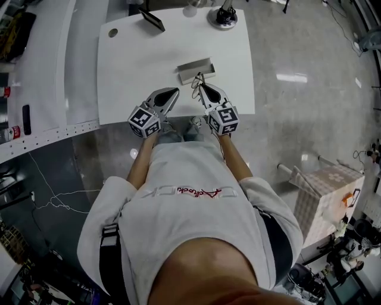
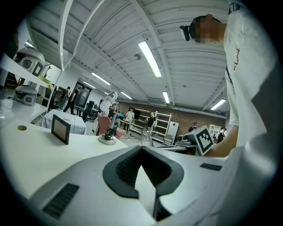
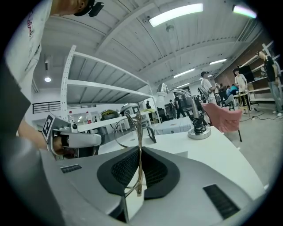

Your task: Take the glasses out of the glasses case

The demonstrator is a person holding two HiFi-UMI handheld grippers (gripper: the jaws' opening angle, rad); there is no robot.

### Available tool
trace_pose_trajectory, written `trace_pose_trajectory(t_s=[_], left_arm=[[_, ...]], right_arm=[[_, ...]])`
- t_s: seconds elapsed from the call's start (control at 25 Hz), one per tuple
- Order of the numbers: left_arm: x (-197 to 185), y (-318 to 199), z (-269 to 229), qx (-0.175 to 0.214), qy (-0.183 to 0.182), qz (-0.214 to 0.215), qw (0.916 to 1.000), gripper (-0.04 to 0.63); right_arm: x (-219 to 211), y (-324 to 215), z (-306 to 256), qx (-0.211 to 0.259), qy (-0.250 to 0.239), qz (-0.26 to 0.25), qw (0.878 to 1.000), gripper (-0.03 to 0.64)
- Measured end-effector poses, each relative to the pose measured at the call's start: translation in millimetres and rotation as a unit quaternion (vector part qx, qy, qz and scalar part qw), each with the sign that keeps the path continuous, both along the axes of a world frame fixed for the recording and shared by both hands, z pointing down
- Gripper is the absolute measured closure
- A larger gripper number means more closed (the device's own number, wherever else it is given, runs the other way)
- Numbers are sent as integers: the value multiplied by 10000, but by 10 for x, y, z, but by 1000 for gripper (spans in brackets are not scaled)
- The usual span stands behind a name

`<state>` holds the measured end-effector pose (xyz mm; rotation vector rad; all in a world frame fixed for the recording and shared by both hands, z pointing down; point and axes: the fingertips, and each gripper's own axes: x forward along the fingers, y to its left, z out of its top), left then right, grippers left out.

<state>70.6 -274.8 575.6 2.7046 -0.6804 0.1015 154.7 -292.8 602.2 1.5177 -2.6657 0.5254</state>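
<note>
An open grey glasses case point(image 1: 195, 69) lies on the white table point(image 1: 137, 65), near its front edge. Thin gold-framed glasses point(image 3: 139, 132) stand upright between the pads of my right gripper point(image 3: 139, 149), which is shut on them. In the head view the right gripper point(image 1: 202, 86) holds the glasses point(image 1: 196, 81) just in front of the case. My left gripper point(image 1: 173, 92) hovers to the left of the case over the table edge. Its jaws meet at the tips with nothing between them, as the left gripper view point(image 2: 141, 148) shows.
A small dark-framed screen point(image 1: 152, 19) and a round-based stand point(image 1: 224, 16) sit at the table's far edge. A round hole point(image 1: 112, 33) is at the table's back left. A long white bench point(image 1: 41, 71) runs along the left.
</note>
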Motion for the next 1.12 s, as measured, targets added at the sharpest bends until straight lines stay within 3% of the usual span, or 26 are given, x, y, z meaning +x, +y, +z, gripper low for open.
trace_pose_trajectory(t_s=[0.52,1.12], left_arm=[[-309,393,-157,222,319,235,9990,589],[-719,1183,-204,390,512,490,9967,589]], right_arm=[[-408,421,-250,262,292,194,9990,587],[-940,1328,-288,375,415,436,9975,588]])
